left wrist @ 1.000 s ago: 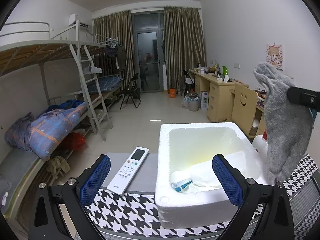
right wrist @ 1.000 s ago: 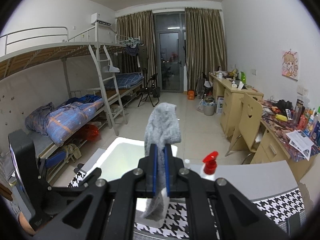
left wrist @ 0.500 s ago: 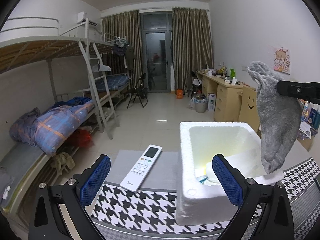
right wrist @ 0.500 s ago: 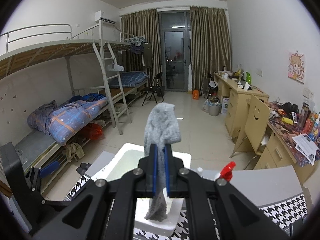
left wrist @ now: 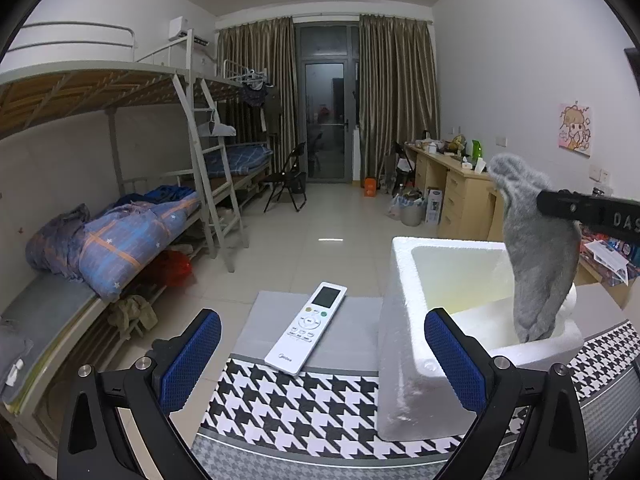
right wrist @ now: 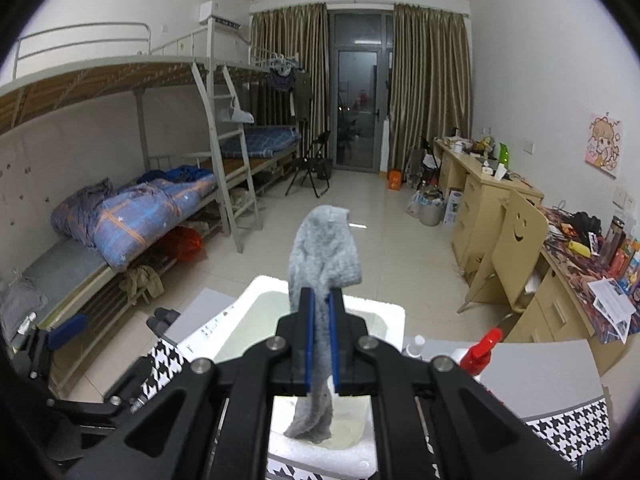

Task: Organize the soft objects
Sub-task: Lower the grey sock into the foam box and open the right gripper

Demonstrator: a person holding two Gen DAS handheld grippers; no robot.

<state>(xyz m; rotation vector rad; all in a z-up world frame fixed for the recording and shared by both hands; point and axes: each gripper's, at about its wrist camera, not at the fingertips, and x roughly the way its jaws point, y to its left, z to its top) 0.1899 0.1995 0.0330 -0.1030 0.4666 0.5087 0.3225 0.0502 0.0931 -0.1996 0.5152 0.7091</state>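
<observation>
Right gripper (right wrist: 320, 340) clamped tight on grey sock (right wrist: 324, 256); sock held by its middle, upper end flopped over pads, lower end dangled inside white foam box (left wrist: 404, 320); left gripper (left wrist: 320, 360) spread wide, nothing held, box's near corner seen between fingers; white remote (left wrist: 308, 328) laid on table (left wrist: 304, 400) just left of box.

Foam box (left wrist: 404, 344): floor hidden in the left wrist view behind near wall, blue pad and grey sock (left wrist: 536, 248). Spray bottle (right wrist: 478, 350): only red trigger head shows above gripper frame. Remote (left wrist: 306, 328): button legends too small to read. Bench (left wrist: 304, 404): cut off at lower edge.
</observation>
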